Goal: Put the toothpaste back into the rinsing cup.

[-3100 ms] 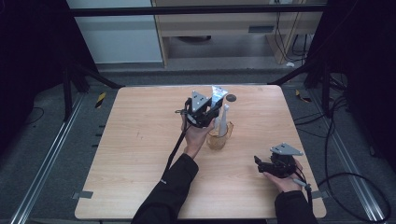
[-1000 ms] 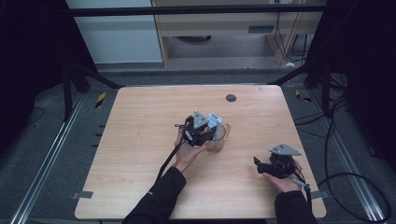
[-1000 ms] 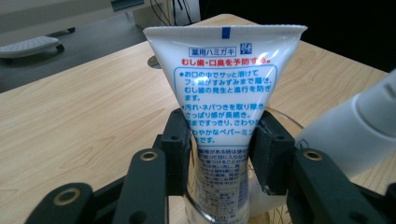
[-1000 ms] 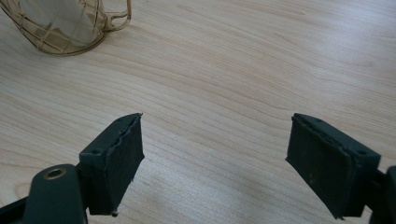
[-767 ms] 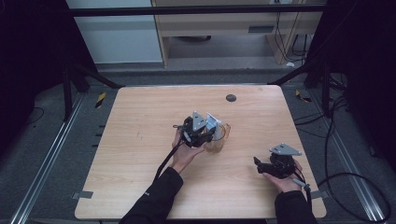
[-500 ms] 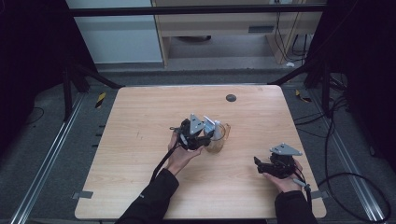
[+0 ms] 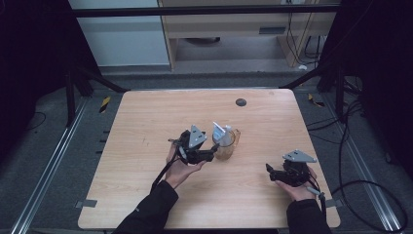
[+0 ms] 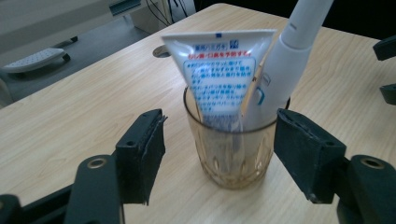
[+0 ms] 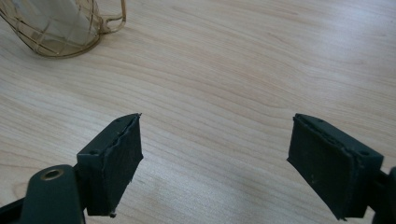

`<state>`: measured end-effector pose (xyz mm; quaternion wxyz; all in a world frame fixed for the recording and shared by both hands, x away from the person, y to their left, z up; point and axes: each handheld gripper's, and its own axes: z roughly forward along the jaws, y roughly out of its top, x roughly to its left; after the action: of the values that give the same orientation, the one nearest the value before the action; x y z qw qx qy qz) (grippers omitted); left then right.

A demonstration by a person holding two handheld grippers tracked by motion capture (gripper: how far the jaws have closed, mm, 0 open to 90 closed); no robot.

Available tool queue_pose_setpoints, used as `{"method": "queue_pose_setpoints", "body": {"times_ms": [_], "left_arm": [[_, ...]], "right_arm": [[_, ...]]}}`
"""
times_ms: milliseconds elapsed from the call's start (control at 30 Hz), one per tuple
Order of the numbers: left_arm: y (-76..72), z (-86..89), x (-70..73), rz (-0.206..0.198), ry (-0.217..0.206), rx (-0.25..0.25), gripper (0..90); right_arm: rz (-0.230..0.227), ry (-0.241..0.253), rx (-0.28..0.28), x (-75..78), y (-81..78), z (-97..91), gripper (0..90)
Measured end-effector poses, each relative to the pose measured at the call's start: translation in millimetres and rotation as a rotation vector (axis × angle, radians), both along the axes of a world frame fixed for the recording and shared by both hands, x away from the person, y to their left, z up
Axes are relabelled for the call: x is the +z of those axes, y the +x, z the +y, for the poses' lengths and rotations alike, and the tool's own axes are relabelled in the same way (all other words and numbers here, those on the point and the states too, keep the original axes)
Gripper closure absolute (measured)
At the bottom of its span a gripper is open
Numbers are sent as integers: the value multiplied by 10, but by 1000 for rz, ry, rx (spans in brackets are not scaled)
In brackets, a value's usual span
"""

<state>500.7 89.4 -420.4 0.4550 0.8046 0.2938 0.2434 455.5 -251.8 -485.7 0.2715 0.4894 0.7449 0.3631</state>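
amber ribbed glass tumbler [image 8: 232,140] near the middle of the pale wooden table [image 7: 146,122], standing upright, mouth up. inside it, leaning against the rim: a white squeeze tube with red and blue print [image 8: 219,79], flat crimped end up and cap down in the glass, long axis close to vertical with a slight tilt; beside it a white toothbrush handle [image 8: 289,60], long axis slanting up and away out of the top of the left gripper view.

left gripper [image 8: 219,154] level with the tumbler, black jaws spread wide on either side of it, pads clear of the glass and gripping nothing; jaws just now opening, tumbler between them but untouched. seen from the high view as the left gripper [image 7: 210,155] just beside the tumbler [image 7: 226,145] on its left.

right gripper [image 9: 215,158] low over bare wood near the table's right front, jaws released and wide, empty; edge of the tumbler [image 9: 60,28] far off in the upper left corner.

likely step: letting go and drawing back. best done by pulling straight back along the jaws' own line, keeping both pads off the glass walls, avoiding any sideways sweep that could tip the top-heavy tumbler or knock the leaning tube and handle.

small dark round spot [image 7: 240,102] near the far table edge, well apart.
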Motion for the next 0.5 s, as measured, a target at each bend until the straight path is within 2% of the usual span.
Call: {"method": "queue_pose_setpoints", "body": {"times_ms": [100,267,367,500], "left_arm": [[-84,130,-22,-6,2,-4,316],[-215,404,-131,16,25,7,294],[-266,597,-229,39,52,26,283],[-316,888,-351,90,41,75,275]], "right_arm": [[9,-8,1,-7,-2,3,173],[6,-5,-2,-2,-7,0,171],[12,-9,-5,-9,-1,1,168],[20,-5,-6,-14,1,-8,163]]}}
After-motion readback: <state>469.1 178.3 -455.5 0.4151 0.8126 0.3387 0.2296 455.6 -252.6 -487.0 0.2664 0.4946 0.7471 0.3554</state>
